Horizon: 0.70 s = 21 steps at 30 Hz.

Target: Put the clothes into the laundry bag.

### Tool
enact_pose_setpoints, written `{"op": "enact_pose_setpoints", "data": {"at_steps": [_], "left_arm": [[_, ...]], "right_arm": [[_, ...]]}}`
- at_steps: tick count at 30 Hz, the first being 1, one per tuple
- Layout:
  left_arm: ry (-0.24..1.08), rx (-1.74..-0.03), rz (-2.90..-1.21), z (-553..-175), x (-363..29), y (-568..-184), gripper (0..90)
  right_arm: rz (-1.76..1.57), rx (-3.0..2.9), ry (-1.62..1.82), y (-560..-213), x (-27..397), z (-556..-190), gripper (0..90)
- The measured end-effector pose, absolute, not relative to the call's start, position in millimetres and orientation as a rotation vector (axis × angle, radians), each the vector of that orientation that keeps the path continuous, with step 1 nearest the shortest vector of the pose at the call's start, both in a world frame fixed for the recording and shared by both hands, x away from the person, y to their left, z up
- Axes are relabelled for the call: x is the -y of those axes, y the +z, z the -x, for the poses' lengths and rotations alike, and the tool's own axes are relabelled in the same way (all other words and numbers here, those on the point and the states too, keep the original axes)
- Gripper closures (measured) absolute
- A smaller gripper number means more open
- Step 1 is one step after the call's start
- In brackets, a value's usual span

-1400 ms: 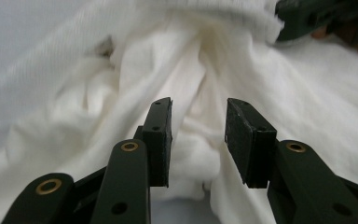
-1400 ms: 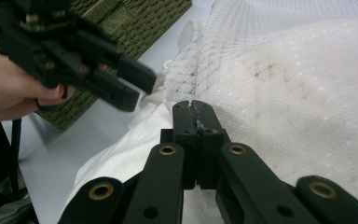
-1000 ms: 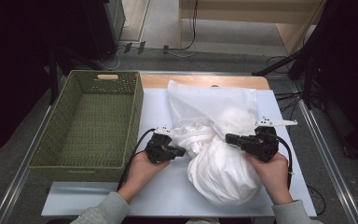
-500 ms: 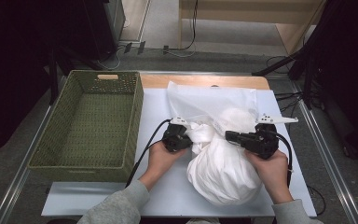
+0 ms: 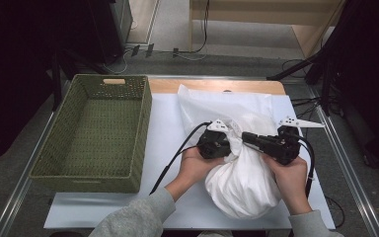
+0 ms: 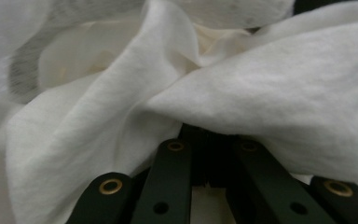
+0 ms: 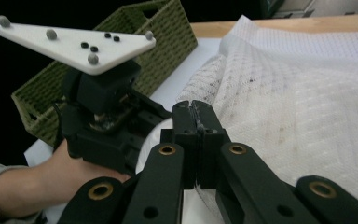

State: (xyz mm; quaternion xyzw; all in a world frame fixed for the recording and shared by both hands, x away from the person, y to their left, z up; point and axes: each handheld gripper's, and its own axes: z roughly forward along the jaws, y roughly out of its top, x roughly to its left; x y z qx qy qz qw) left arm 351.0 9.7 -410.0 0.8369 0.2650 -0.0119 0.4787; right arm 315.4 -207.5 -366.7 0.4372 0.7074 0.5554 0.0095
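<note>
A white cloth bundle (image 5: 242, 190) sits on the table in front of the person, on a spread white sheet (image 5: 202, 101). My left gripper (image 5: 228, 143) presses into the bundle's left side. Its jaws are shut and their tips disappear under a twisted fold of the white cloth (image 6: 242, 107), which they pinch. My right gripper (image 5: 246, 137) lies across the top of the bundle, pointing left at the left gripper. Its jaws (image 7: 196, 108) are pressed together against the netted white cloth (image 7: 307, 107), with nothing visibly between them. The left gripper's three-cornered plate (image 7: 77, 39) stands close by.
A green woven basket (image 5: 142, 129) stands empty at the left of the table, its near corner (image 7: 168, 32) behind the left gripper. A black cable (image 5: 175, 158) trails from the left gripper toward the front edge. A wooden strip (image 5: 168, 86) runs along the table's back.
The left hand has moved right and slightly up with its gripper, from the bundle's left edge to close beside the right gripper. The right hand has stayed put.
</note>
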Motion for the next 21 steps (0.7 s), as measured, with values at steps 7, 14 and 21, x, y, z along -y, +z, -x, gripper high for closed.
{"op": "enact_pose_setpoints", "data": {"at_steps": [7, 14, 21], "left_arm": [[-0.067, -0.634, -1.997, -351, -2, -402, 89.4], [-0.077, -0.627, -1.925, -343, -11, -388, 89.3], [-0.072, -0.640, -1.965, -356, 5, -396, 89.3]], "right_arm": [[-1.301, -2.166, 1.900, -356, 211, -309, 90.0], [-1.119, -2.184, 2.011, -337, 206, -291, 90.0], [-1.182, -2.161, 1.998, -344, 210, -295, 90.0]]}}
